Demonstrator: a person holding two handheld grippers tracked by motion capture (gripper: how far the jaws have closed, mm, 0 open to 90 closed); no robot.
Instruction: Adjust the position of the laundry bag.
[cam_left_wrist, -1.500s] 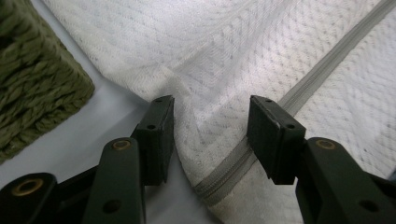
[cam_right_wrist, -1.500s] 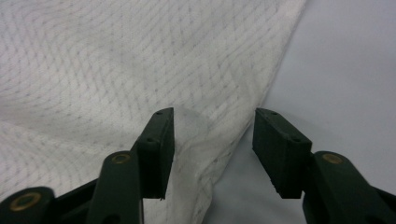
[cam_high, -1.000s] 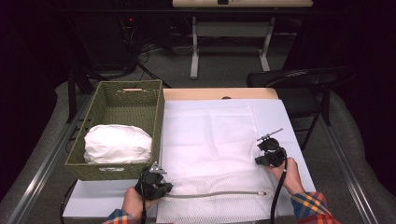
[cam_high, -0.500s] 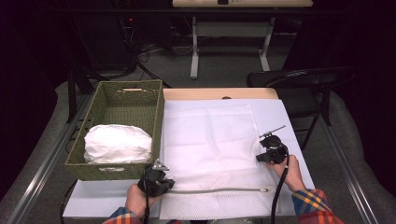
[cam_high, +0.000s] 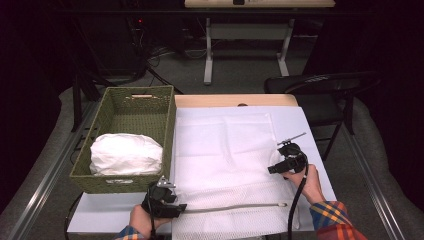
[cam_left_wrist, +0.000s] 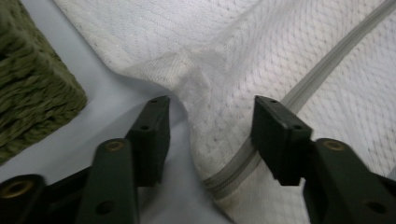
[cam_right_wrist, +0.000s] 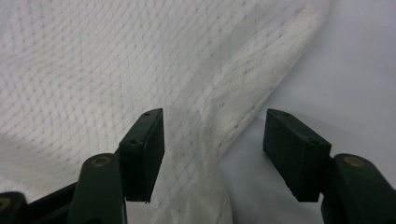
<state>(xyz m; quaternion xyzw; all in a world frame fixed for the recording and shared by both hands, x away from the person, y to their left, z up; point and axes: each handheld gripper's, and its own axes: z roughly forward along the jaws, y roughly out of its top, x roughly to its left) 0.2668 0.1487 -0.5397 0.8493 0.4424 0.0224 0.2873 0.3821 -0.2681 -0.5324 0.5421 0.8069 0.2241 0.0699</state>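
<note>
A large white mesh laundry bag with a grey zipper lay flat at centre frame. The left gripper and right gripper straddled its lower-left and right edges, jaws apart. A green woven basket sat left.

High view: table brightly lit from above, surroundings near black, picture soft, slightly grainy. Gripper views: even light, mesh sharp mid-frame, jaws at bottom edge blurred, soft shadows under fabric folds. No strong glare.

A dim lab: floor cables, bare desk frame, folding chair.
</note>
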